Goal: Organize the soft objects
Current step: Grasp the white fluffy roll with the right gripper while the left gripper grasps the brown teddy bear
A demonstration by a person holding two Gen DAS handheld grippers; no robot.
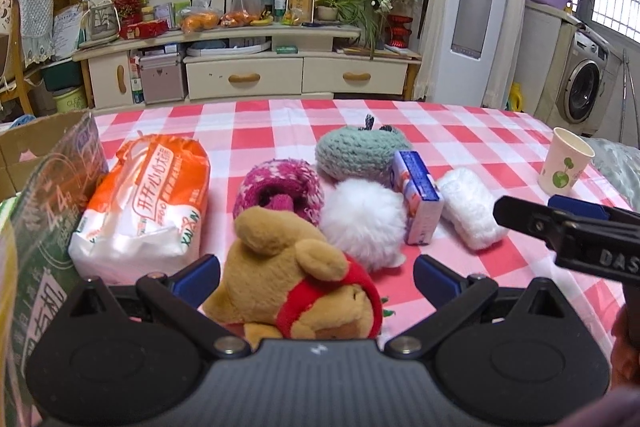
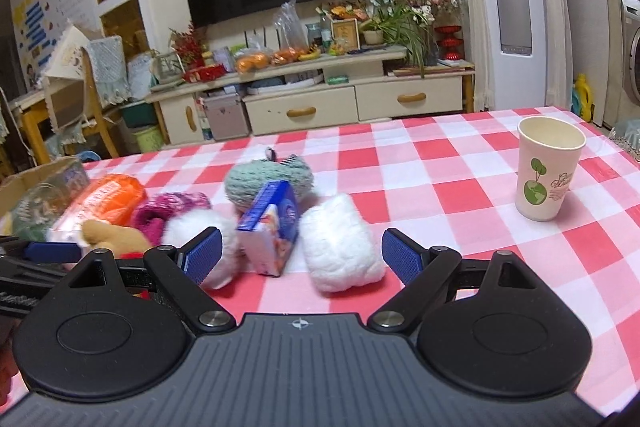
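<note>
A tan plush bear (image 1: 292,279) with a red collar lies between the wide-open fingers of my left gripper (image 1: 316,277), not clamped. Behind it lie a magenta knit piece (image 1: 280,187), a white fluffy ball (image 1: 362,223), a grey-green knit piece (image 1: 360,153), a small blue-and-white tissue pack (image 1: 418,199) and a white fuzzy roll (image 1: 470,207). My right gripper (image 2: 302,257) is open just in front of the tissue pack (image 2: 272,227) and the white roll (image 2: 340,243); it also shows in the left wrist view (image 1: 560,227).
An orange-and-white tissue bag (image 1: 148,207) lies at the left beside a cardboard box (image 1: 24,147) holding a green packet (image 1: 40,227). A paper cup (image 2: 546,167) stands at the right on the red-checked tablecloth (image 2: 440,195).
</note>
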